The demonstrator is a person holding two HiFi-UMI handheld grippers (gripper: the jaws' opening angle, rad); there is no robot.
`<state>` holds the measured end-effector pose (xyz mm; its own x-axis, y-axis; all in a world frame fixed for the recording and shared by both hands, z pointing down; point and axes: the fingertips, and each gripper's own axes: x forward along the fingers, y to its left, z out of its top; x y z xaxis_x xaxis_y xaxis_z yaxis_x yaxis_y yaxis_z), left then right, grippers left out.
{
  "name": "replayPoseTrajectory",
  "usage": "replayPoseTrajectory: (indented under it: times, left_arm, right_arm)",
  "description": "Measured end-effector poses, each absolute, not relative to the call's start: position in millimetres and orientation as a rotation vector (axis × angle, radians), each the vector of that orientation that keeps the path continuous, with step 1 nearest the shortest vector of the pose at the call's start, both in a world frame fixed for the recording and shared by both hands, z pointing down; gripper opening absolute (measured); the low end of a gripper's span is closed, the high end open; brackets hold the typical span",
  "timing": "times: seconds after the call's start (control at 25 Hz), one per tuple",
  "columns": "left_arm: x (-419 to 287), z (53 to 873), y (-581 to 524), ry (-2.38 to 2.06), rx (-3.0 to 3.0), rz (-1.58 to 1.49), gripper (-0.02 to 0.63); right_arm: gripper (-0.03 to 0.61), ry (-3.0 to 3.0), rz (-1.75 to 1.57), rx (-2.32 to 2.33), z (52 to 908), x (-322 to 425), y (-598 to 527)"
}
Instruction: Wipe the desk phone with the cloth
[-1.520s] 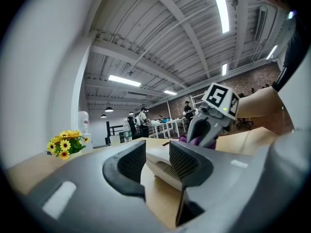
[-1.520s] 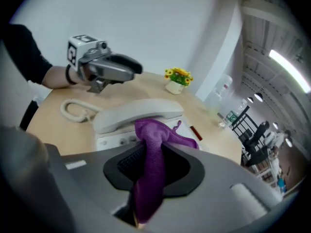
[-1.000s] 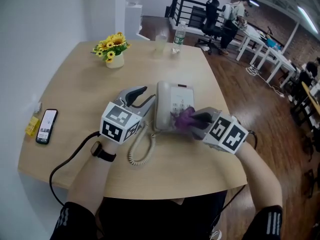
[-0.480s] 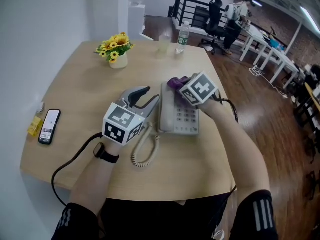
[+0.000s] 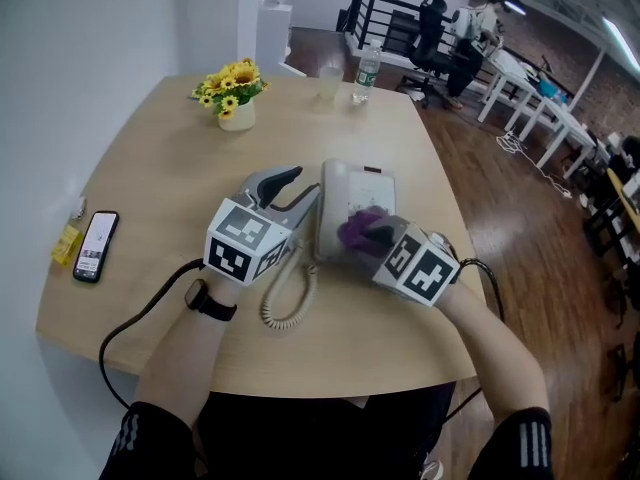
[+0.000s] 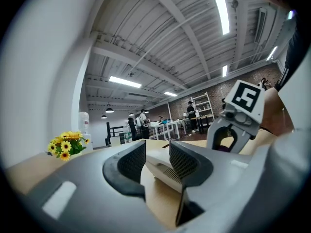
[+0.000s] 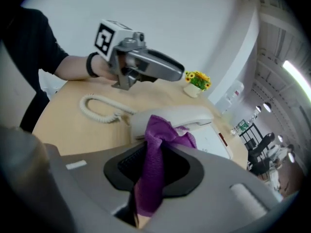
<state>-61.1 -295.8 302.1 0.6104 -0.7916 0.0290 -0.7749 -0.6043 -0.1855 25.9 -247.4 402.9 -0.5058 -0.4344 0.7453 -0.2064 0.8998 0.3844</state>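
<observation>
Cloth point(image 5: 356, 230): purple, soft and limp, bunched over the desk phone's keypad. It is likely light and floppy, and is best pinched at a gathered fold.
Right gripper point(image 5: 376, 238): its fingers point(image 7: 127, 165) are clamped tight on the cloth, with a tuft poking out ahead.
Desk phone point(image 5: 352, 183): pale grey, hard, smooth plastic, boxy, sitting mid-desk. It probably slides under a push, so bracing its side helps.
Coiled cord point(image 5: 288, 303): springy, trailing toward the person.
Left gripper point(image 5: 290, 190): its fingers point(image 6: 127, 162) stand apart, holding nothing, just beside the phone's left edge.
Desk point(image 5: 160, 178): light wood-look, smooth.
</observation>
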Motion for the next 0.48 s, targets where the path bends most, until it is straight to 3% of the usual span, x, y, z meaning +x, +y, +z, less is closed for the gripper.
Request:
replayPoseTrajectory:
  times: [0.24, 0.48]
  left_arm:
    - [-62, 307, -298, 1.320, -2.681, -0.176, 0.144]
    - [-63, 307, -299, 1.322, -2.672, -0.183, 0.144]
  right_arm:
    - [0.087, -2.145, -0.339, 0.393, 399, 34, -203]
    - [0.087, -2.180, -0.579, 0.376, 372, -4, -194]
